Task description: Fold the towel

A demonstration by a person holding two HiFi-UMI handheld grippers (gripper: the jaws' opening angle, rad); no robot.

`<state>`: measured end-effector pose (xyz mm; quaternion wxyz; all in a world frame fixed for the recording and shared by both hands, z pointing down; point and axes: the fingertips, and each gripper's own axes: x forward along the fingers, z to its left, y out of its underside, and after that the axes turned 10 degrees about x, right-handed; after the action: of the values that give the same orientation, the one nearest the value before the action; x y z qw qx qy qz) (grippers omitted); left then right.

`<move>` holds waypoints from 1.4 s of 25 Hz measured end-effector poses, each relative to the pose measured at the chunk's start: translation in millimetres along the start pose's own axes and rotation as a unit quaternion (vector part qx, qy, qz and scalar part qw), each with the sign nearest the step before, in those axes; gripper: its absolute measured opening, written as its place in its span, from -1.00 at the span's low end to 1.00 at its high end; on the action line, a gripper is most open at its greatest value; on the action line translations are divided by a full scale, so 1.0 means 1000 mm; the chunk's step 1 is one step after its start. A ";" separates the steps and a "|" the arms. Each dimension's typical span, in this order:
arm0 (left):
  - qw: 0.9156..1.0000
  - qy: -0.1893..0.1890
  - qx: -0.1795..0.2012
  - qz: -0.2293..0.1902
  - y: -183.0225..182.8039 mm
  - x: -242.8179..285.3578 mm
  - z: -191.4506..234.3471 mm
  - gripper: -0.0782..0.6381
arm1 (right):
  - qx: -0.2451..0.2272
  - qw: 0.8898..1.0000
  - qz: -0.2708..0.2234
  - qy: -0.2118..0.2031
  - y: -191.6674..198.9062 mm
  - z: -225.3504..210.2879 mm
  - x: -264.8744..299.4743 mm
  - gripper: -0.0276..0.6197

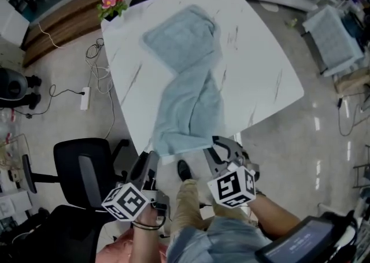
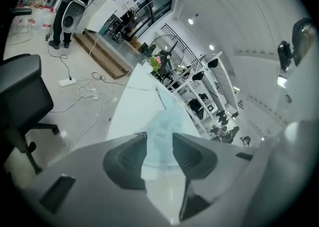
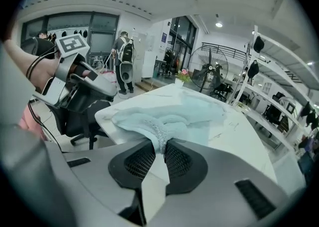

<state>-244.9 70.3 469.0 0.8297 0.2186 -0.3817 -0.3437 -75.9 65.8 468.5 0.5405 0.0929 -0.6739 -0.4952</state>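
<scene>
Two corners matter: the right gripper is clamped on the rumpled towel's hem at the desk's 6 o'clock edge, likely to carry it toward 12 o'clock. The left gripper gapes empty beside the other corner.

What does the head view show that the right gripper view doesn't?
Only the head view: the whole towel stretched along the table, and a power strip on the floor. Only the right gripper view: the right gripper seen close up, closed on the towel's near edge, plus a standing fan. Both: the towel, the white table, the pink flowers and the left gripper.
</scene>
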 end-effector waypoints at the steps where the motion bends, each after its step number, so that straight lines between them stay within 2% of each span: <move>1: 1.000 -0.002 -0.005 0.008 0.011 0.001 -0.003 -0.31 | 0.000 1.000 -0.001 0.001 0.003 -0.002 -0.005 -0.72; 3: 0.999 0.001 -0.031 0.025 0.033 0.005 -0.007 -0.27 | 0.001 1.000 -0.003 0.003 0.009 -0.006 -0.013 -0.72; 6: 0.994 0.022 -0.098 0.046 0.061 0.014 -0.018 -0.22 | -0.001 1.000 -0.004 -0.001 0.017 -0.007 -0.023 -0.72; 7: 0.990 0.041 -0.129 0.044 0.067 0.017 -0.027 -0.21 | -0.003 1.000 -0.004 -0.003 0.019 -0.007 -0.027 -0.72; 9: 0.975 0.098 -0.200 0.024 0.072 0.027 -0.050 -0.20 | -0.006 1.000 -0.005 -0.002 0.020 -0.009 -0.036 -0.72; 10: 0.967 0.121 -0.223 0.014 0.072 0.031 -0.059 -0.20 | -0.007 1.000 -0.008 -0.001 0.020 -0.012 -0.041 -0.72; 11: 0.964 0.132 -0.232 0.010 0.074 0.035 -0.063 -0.20 | -0.008 1.000 -0.010 0.000 0.020 -0.014 -0.046 -0.72; 14: 0.962 0.130 -0.239 0.015 0.085 0.045 -0.066 -0.21 | -0.009 1.000 -0.019 0.001 0.021 -0.019 -0.060 -0.72; 17: 0.956 0.111 -0.271 0.013 0.100 0.054 -0.066 -0.25 | -0.013 1.000 -0.024 0.006 0.025 -0.026 -0.072 -0.72; 18: 0.954 0.100 -0.283 0.008 0.104 0.056 -0.064 -0.38 | -0.014 1.000 -0.023 0.008 0.027 -0.028 -0.076 -0.72; 19: 0.952 0.091 -0.294 0.001 0.106 0.056 -0.062 -0.62 | -0.014 1.000 -0.023 0.009 0.030 -0.030 -0.080 -0.72; 20: 0.950 0.087 -0.299 -0.008 0.106 0.054 -0.063 -0.76 | -0.014 1.000 -0.023 0.011 0.033 -0.033 -0.083 -0.72; 22: 0.952 0.094 -0.289 -0.026 0.099 0.048 -0.069 -0.76 | -0.015 0.999 -0.025 0.013 0.037 -0.037 -0.089 -0.72; 29: 0.967 0.110 -0.213 -0.079 0.070 0.009 -0.103 -0.76 | -0.014 0.999 -0.039 0.009 0.052 -0.041 -0.110 -0.80; 35: 0.972 0.091 -0.199 -0.085 0.092 -0.002 -0.106 -0.76 | -0.001 0.999 -0.042 -0.005 0.069 -0.036 -0.122 -0.84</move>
<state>-125.2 143.9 460.5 0.8557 0.1114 -0.2083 -0.4604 30.5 159.3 440.9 0.5160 0.1185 -0.6714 -0.5186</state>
